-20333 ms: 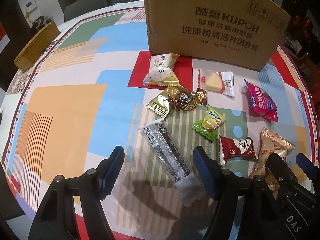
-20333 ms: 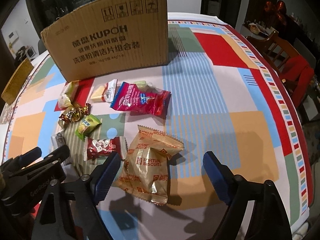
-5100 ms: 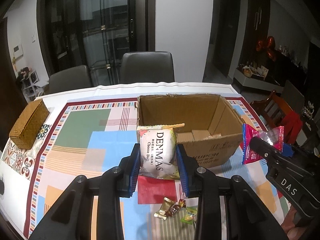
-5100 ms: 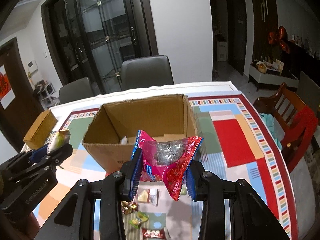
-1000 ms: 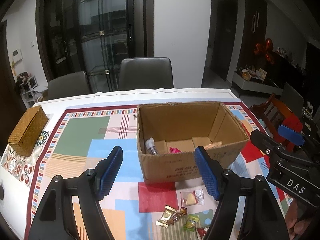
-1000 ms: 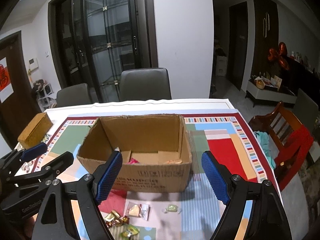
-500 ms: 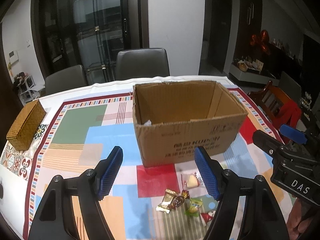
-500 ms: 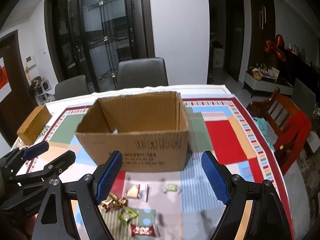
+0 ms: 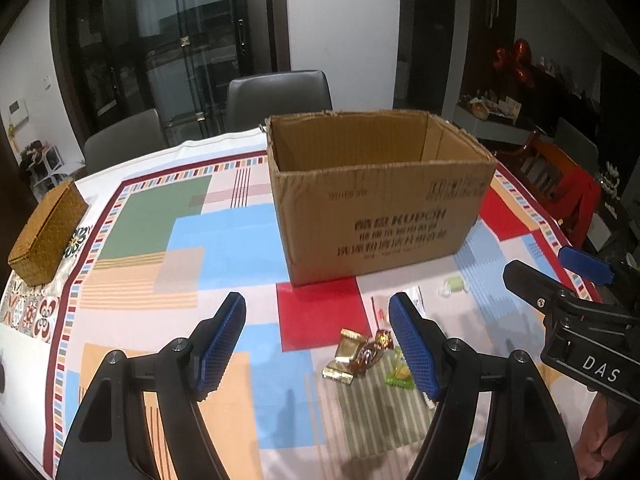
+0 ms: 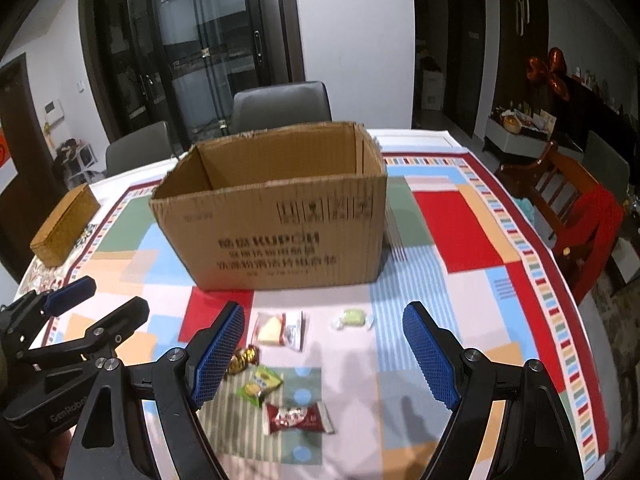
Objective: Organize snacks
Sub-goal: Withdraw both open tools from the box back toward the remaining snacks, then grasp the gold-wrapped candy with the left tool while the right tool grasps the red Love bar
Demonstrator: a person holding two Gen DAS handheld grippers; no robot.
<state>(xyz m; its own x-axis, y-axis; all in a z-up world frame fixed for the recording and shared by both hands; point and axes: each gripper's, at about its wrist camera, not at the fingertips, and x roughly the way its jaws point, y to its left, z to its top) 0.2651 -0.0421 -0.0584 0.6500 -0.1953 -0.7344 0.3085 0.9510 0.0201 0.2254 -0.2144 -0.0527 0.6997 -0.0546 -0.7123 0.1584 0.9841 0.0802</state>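
Note:
An open cardboard box (image 9: 380, 208) (image 10: 276, 224) stands on the patterned tablecloth (image 10: 460, 216); what lies inside it is hidden from here. In front of it lie loose snacks: a yellow wedge in a clear packet (image 10: 278, 330), a pale green candy (image 10: 352, 319) (image 9: 454, 284), a gold-wrapped candy (image 9: 352, 356) (image 10: 242, 358), a green packet (image 10: 260, 384) (image 9: 400, 372) and a red packet (image 10: 298, 418). My left gripper (image 9: 316, 316) hangs open and empty above the cloth, left of the snacks. My right gripper (image 10: 324, 320) is open and empty above them.
A woven straw box (image 9: 48, 232) (image 10: 66, 226) sits at the table's left edge. Grey chairs (image 9: 280, 96) stand behind the table, and a wooden chair with a red cloth (image 10: 580, 208) stands at its right. Bare tablecloth lies right of the snacks.
Both grippers have sunk and drawn back from the box. Its inside has dropped out of sight and more of the snacks in front have come into view. Jaws stay open.

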